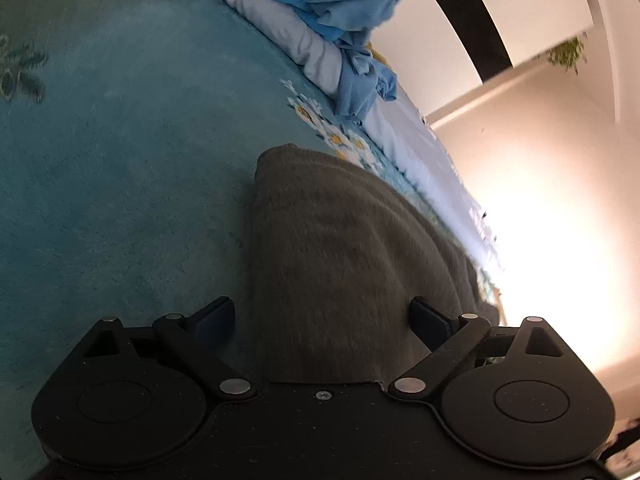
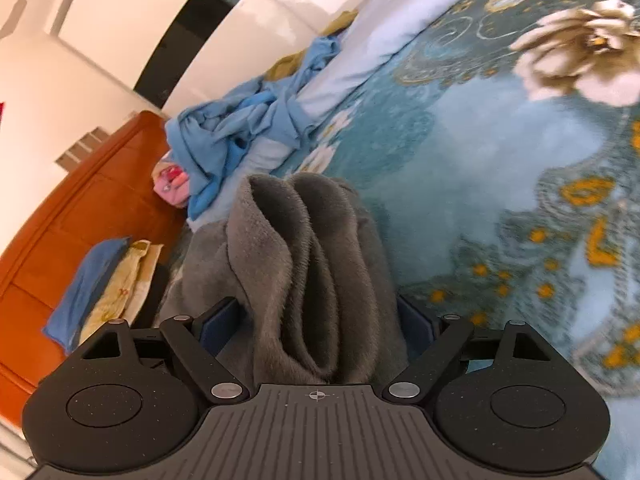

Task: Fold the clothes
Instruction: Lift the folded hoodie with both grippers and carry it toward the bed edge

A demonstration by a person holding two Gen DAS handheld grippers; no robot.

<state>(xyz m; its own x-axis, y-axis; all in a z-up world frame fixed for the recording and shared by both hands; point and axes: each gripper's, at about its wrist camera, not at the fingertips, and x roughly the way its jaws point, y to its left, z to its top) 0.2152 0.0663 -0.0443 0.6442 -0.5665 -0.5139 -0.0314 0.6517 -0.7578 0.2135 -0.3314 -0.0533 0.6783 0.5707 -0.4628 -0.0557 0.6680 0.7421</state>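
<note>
Wide-spread, the left gripper straddles a folded grey fleece garment on a teal floral bedspread, pads clear of the cloth. Beside it, the right gripper gapes around bunched fleece folds, gripping nothing; crumpled blue clothes lie beyond.

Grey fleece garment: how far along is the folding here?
Done: the grey fleece garment lies doubled over on the teal blanket. In hand: nothing gripped; right tool and left tool straddle it, open. Left: the crumpled blue clothes.
</note>
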